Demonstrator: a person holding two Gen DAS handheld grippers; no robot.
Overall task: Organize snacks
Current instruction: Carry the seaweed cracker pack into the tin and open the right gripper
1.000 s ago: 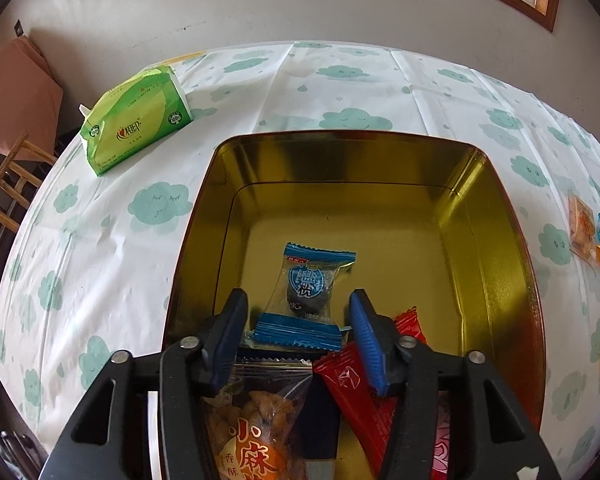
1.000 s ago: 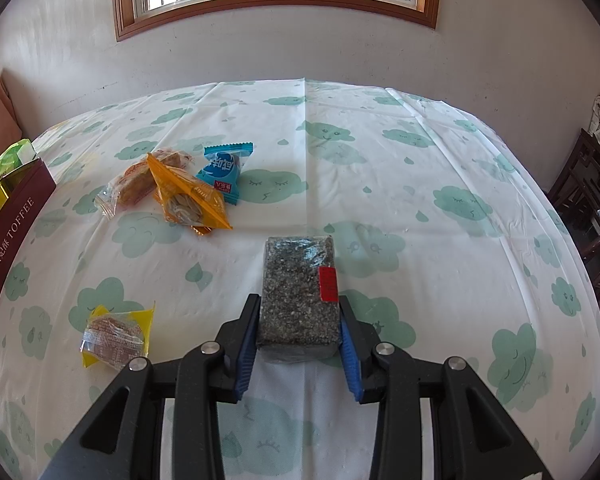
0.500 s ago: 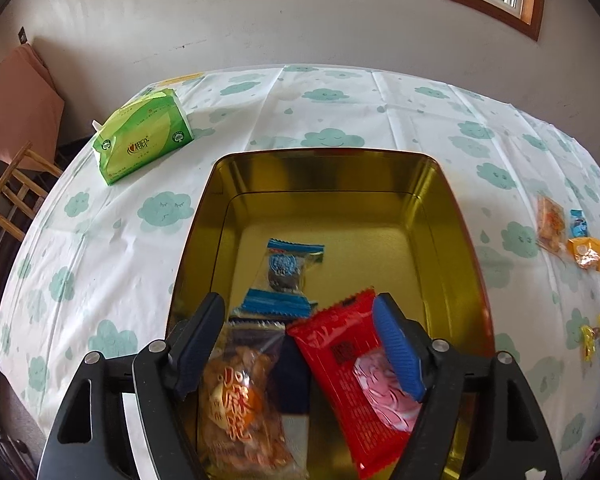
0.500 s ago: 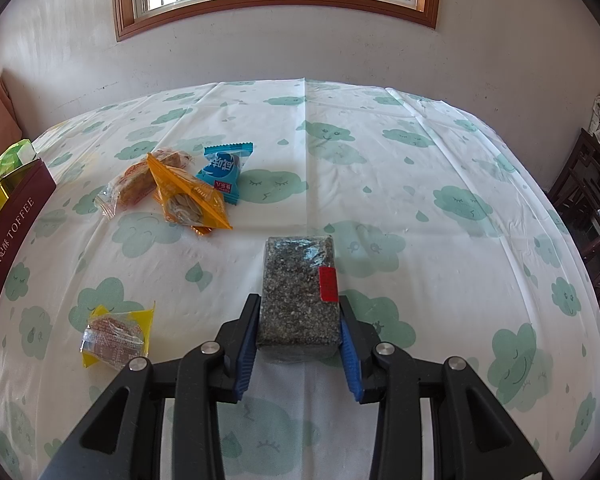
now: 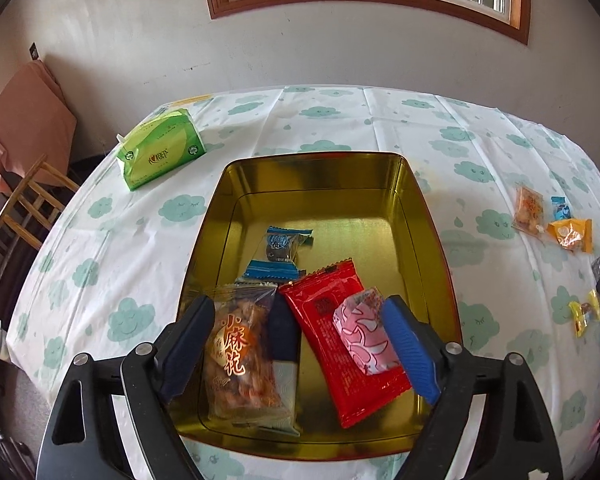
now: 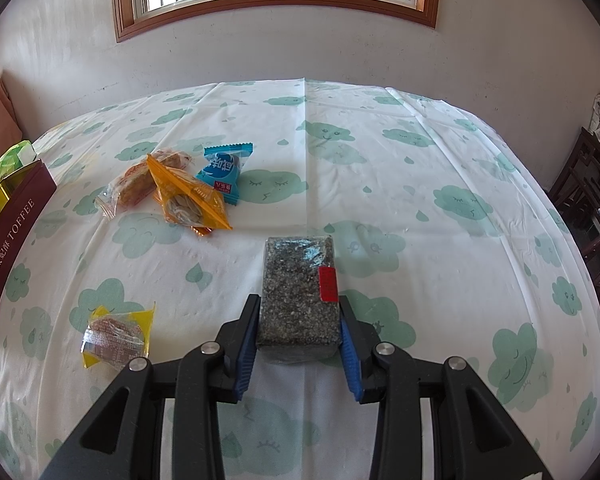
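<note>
Snacks already fill the lower half of the gold tin [image 5: 428, 216], under the left hand-held gripper [image 5: 298, 344], spread wide and empty. At lower centre, the right hand-held gripper [image 6: 299, 336] pinches a dark seed bar [image 6: 298, 292] on the counter [image 6: 420, 184]; lift it level, then carry it left to the tin.

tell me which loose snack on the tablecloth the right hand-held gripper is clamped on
The dark speckled block with the red sticker, pinched between the right hand-held gripper. The orange packet, blue packet and yellow-wrapped piece lie untouched, off to its left.
</note>
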